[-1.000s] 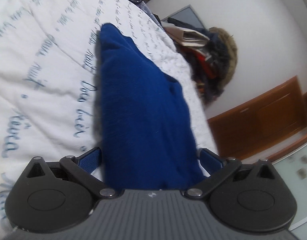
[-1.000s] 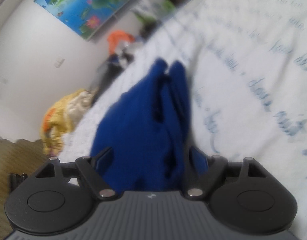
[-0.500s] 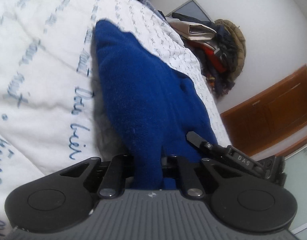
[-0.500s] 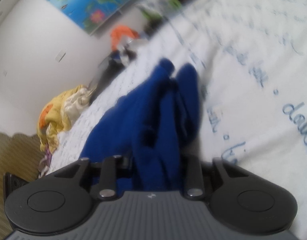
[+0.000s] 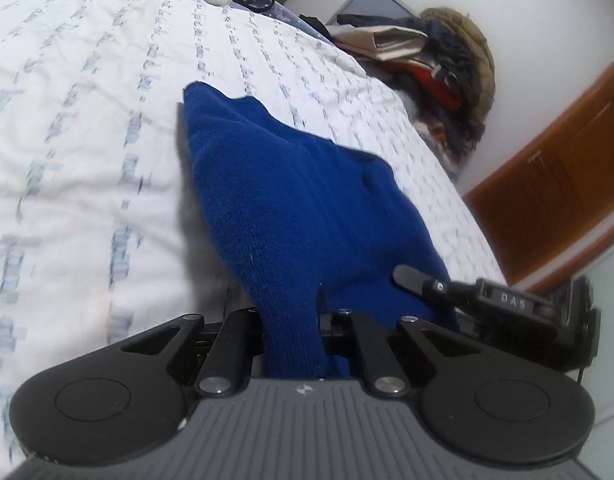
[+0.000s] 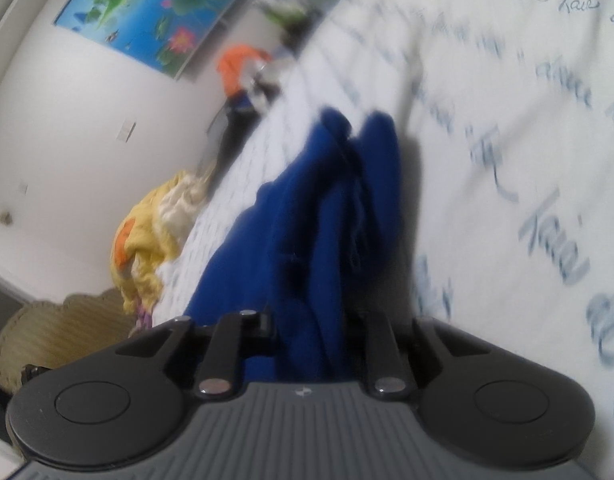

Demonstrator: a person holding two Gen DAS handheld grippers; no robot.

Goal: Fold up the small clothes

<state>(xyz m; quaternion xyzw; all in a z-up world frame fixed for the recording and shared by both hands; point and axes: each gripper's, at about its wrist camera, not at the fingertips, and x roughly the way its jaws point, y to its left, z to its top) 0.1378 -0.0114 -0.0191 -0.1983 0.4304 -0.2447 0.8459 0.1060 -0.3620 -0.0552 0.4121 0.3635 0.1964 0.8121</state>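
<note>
Your left hand-held gripper (image 5: 293, 320) is clamped on a bunched edge of the blue knit garment (image 5: 291, 200), its jaws drawn in tight against the wool. The garment stretches forward from that gripper across the white bedspread (image 5: 87, 140) (the one printed with rows of blue script), ending in a folded corner far ahead. Just to the right of it, the black tip of your right hand-held gripper (image 5: 415, 278) shows at the garment's near edge.

Seen from its own camera, your right hand-held gripper (image 6: 311, 332) is likewise closed on a gathered fold of the blue knit garment (image 6: 307, 220), which runs ahead in loose ridges. The view is blurred.
</note>
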